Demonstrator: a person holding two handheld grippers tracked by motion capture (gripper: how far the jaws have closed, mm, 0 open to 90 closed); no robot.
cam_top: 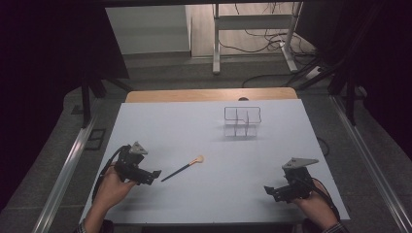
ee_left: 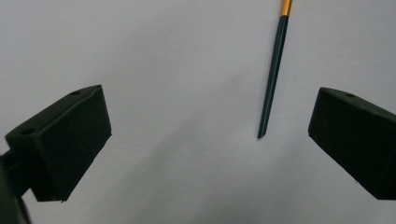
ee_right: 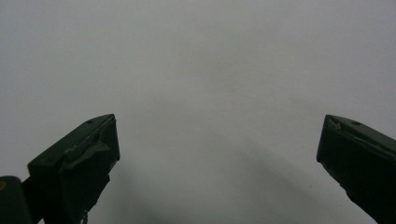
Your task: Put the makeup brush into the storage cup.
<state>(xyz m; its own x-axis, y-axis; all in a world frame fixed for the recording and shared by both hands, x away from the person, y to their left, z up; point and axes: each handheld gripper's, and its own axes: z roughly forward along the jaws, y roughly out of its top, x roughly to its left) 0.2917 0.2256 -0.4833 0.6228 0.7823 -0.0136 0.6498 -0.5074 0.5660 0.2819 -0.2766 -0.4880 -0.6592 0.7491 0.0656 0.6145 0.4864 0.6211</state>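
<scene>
Thin makeup brush [cam_top: 183, 167] lying flat on the white counter [cam_top: 209, 194], left of centre, dark handle end pointing near-left toward the left gripper [cam_top: 154, 174], pale bristle head farther right. Left gripper's fingers [ee_left: 60, 140] spread wide, handle tip just ahead between them, untouched. Right gripper [cam_top: 268, 190] low at near right, fingers [ee_right: 74, 163] likewise spread, nothing between. Probably light, stiff and slim, prone to rolling; best pinched mid-handle, clear of the soft bristles. Clear divided organiser [cam_top: 242, 121] at far centre-right, compartments apparently bare.
</scene>
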